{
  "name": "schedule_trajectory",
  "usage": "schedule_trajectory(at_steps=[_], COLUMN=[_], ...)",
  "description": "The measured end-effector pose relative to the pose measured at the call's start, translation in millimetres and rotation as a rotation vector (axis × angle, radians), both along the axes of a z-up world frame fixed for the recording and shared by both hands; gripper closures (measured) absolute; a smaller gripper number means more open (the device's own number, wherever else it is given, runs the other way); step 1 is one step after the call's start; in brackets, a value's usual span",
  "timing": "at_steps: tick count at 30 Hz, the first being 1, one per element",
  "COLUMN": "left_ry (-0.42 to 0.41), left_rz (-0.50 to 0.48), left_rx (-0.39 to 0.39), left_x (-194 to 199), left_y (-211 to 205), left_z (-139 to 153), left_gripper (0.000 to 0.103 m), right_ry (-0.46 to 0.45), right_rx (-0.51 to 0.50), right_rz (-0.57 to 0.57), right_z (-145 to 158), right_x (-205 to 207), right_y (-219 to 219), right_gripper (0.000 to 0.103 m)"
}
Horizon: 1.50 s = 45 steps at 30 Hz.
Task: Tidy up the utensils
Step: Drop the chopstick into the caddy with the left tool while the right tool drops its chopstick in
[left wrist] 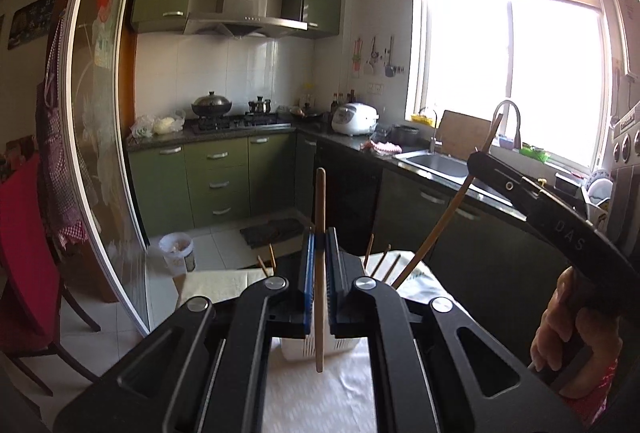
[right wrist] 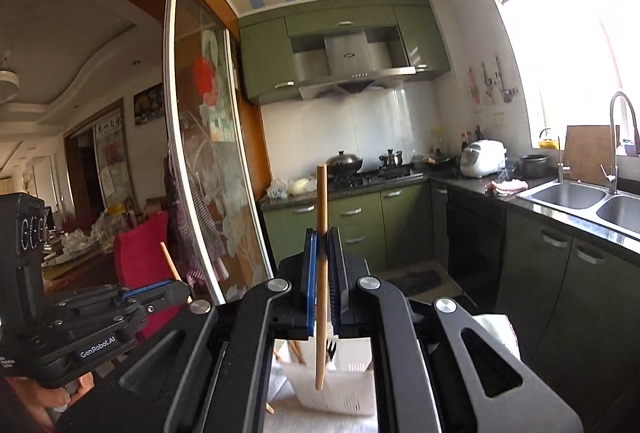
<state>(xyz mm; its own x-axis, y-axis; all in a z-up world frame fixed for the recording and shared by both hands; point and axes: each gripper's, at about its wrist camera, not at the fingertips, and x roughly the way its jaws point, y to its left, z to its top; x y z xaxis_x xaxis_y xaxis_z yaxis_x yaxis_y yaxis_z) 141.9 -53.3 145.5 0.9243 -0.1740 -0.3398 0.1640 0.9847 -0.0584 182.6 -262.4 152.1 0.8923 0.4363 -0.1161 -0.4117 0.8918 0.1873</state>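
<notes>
My left gripper [left wrist: 319, 245] is shut on a wooden chopstick [left wrist: 319, 201] that stands upright between its blue pads, above a white slotted utensil basket [left wrist: 304, 347]. My right gripper [right wrist: 322, 253] is shut on another wooden chopstick [right wrist: 321, 193], also upright, its lower end over the white basket [right wrist: 340, 393]. The right gripper also shows in the left wrist view [left wrist: 478, 157], holding its chopstick [left wrist: 440, 225] tilted. The left gripper shows in the right wrist view [right wrist: 182, 283] at the left. Several chopsticks [left wrist: 380, 261] stick up from the basket.
The basket stands on a white cloth [left wrist: 320, 393] over a table. A red chair [left wrist: 24, 233] and a sliding glass door [left wrist: 104, 153] are at the left. Green cabinets [left wrist: 216, 185], a stove and a sink [left wrist: 436, 163] lie beyond.
</notes>
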Motion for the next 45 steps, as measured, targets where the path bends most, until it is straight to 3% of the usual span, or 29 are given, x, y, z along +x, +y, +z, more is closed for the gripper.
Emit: schedule_trajectory(at_steps=[4, 8, 17, 23, 28, 35, 40, 45], left_ry=[-0.087, -0.139, -0.004, 0.093, 0.123, 0.124, 0.086, 0.043], left_rz=[0.015, 0.039, 0.060, 0.058, 0.059, 0.062, 0.080, 0.135], left_rx=[-0.007, 0.010, 0.032, 0.049, 0.048, 0.036, -0.011, -0.022], left_x=[24, 51, 103, 119, 120, 112, 86, 34], left_y=[-5, -12, -19, -17, -15, -11, -2, 14], left_z=[22, 23, -40, -83, -105, -112, -103, -95], left_gripper=[0.098, 0.098, 0.098, 0.098, 0.097, 0.086, 0.086, 0.062], right_ry=[-0.024, 0.007, 0.113, 0.190, 0.223, 0.208, 0.169, 0.115], right_rx=[-0.014, -0.051, -0.127, -0.183, -0.213, -0.211, -0.169, -0.131], right_rz=[-0.036, -0.048, -0.024, -0.016, -0.021, -0.022, -0.021, -0.059], right_z=[8, -4, -57, -99, -123, -132, -121, -117], right_x=[35, 68, 106, 116, 120, 110, 79, 19], right_y=[10, 23, 52, 69, 80, 80, 64, 26], right_gripper=[0.097, 0.097, 0.097, 0.097, 0.097, 0.089, 0.089, 0.072])
